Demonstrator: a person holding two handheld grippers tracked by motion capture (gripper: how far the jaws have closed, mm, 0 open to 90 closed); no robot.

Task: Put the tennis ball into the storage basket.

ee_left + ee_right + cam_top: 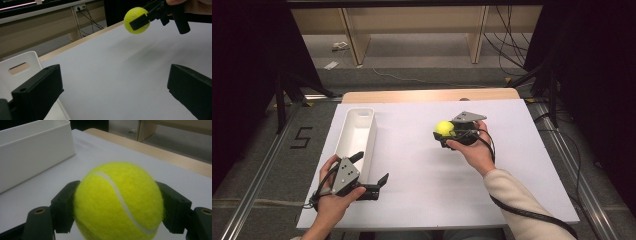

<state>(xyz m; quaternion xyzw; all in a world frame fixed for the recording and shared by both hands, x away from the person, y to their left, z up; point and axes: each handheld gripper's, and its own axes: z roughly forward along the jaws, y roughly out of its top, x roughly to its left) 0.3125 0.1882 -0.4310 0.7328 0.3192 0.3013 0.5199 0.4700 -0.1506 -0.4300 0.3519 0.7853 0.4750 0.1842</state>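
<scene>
A yellow tennis ball is clamped between the jaws of my right gripper, a little right of the table's centre. In the right gripper view the ball sits squeezed between both black fingers. From the left gripper view the ball hangs slightly above the white sheet, casting a faint shadow. My left gripper rests near the front left, jaws wide apart with nothing between them, as seen in its own view. It lies beside the near end of a long white bin.
The white bin runs along the table's left side and looks empty; its handle slot faces my left gripper. A white sheet covers the table, with a wooden edge at the far side. Cables trail from both grippers.
</scene>
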